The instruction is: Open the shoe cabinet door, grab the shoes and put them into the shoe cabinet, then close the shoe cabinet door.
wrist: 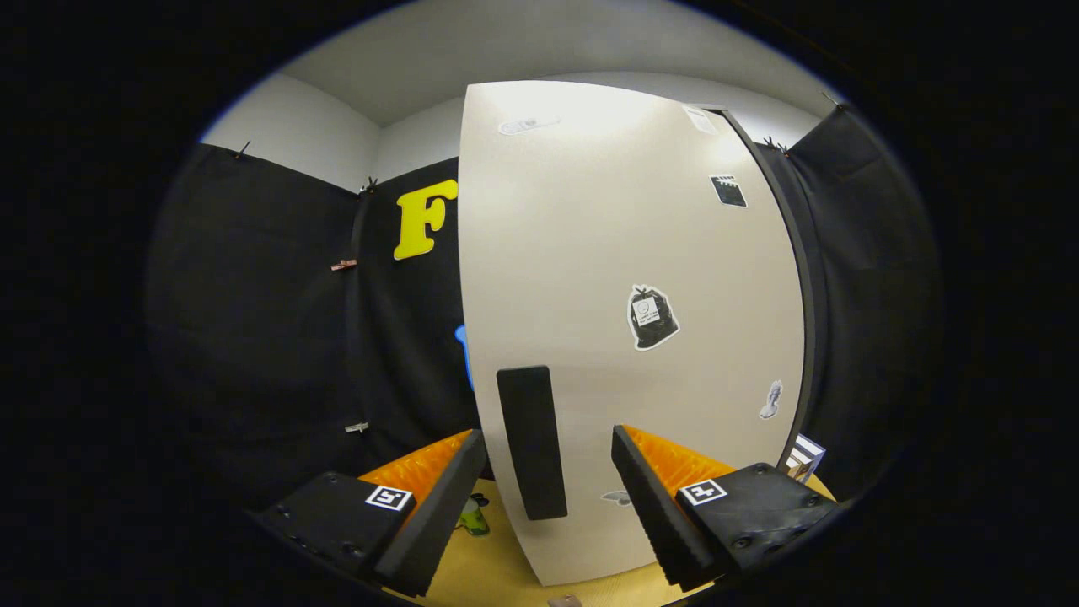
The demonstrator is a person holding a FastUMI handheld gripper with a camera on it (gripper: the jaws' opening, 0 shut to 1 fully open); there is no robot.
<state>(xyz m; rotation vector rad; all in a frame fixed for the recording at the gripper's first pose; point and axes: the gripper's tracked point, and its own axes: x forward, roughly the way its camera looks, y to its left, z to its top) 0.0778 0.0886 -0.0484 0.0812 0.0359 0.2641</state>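
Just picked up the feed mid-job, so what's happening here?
A person is holding the tool up to the shoe cabinet door. Its fingers are open, with the door's dark handle standing between them, not yet squeezed. Stickers dot the door. Whether the door is shut or ajar cannot be told from here.

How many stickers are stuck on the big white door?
6, maybe more hidden: two at the door top, one below, one mid-door, one near its right edge, one behind the open gripper.
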